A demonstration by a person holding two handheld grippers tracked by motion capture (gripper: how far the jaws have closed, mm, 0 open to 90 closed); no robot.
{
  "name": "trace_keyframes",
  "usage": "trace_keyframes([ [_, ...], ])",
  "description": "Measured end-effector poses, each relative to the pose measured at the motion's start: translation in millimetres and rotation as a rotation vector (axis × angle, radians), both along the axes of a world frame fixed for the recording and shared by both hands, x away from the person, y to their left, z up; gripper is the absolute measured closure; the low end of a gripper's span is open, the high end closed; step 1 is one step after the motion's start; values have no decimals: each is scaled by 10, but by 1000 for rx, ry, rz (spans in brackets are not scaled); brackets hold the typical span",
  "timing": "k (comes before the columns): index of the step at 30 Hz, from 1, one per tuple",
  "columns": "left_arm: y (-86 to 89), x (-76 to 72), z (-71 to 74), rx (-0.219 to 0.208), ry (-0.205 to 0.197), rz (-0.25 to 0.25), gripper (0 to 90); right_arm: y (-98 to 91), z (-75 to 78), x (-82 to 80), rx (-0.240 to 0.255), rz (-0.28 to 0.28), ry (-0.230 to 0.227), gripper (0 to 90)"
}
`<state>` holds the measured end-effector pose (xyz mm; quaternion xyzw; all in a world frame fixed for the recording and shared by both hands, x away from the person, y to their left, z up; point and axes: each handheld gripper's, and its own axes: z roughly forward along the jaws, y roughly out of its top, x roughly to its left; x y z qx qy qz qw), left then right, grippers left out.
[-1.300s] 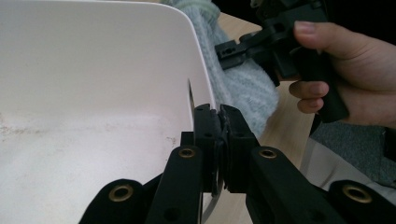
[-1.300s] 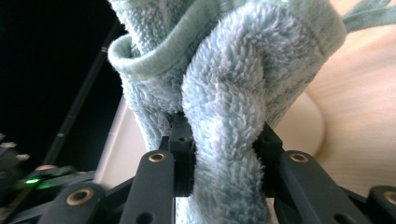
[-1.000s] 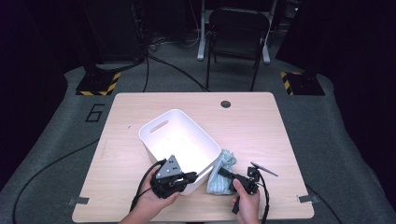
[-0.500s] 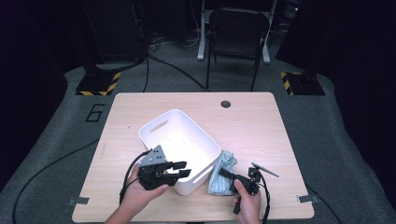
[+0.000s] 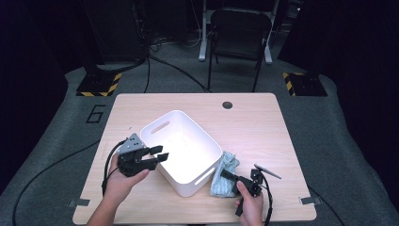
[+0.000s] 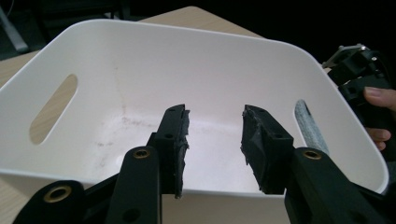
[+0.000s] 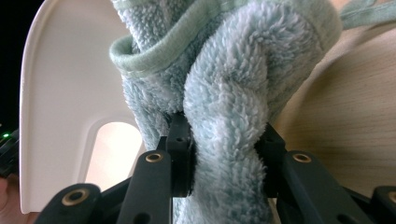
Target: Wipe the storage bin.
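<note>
Right gripper [image 7: 219,154] — fluffy, bunched pale-blue towel [image 7: 224,93]

The left gripper [image 6: 212,149], jaws just opened with nothing between, is aimed at twelve o'clock into the white basket [image 6: 140,79]; the right gripper [image 6: 362,70] is seen at two o'clock.

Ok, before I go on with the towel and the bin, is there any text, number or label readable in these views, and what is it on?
"6": a large pale numeral on the grey floor mat left of the table.
White bin: no lettering visible.
Blue towel: no tag or print visible.
Left gripper and right gripper: no markings readable.
Yellow-black striped floor plates: hazard stripes, no words.
</note>
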<state>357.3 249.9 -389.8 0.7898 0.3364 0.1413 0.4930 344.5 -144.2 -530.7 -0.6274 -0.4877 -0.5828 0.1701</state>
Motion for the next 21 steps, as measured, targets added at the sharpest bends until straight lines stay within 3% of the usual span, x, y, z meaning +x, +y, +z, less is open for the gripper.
trace_keyframes([
  [2,41,17,-3,16,1,15,602,-4,-10,4,-9,-2,-15,661],
  [9,144,76,-40,35,13,65,577,-5,-4,-3,4,0,-1,661],
  [13,209,114,-53,34,-6,99,555,-8,-2,-6,4,3,7,660],
  [21,305,153,-51,47,-18,112,543,-11,-12,3,-7,-2,-8,660],
])
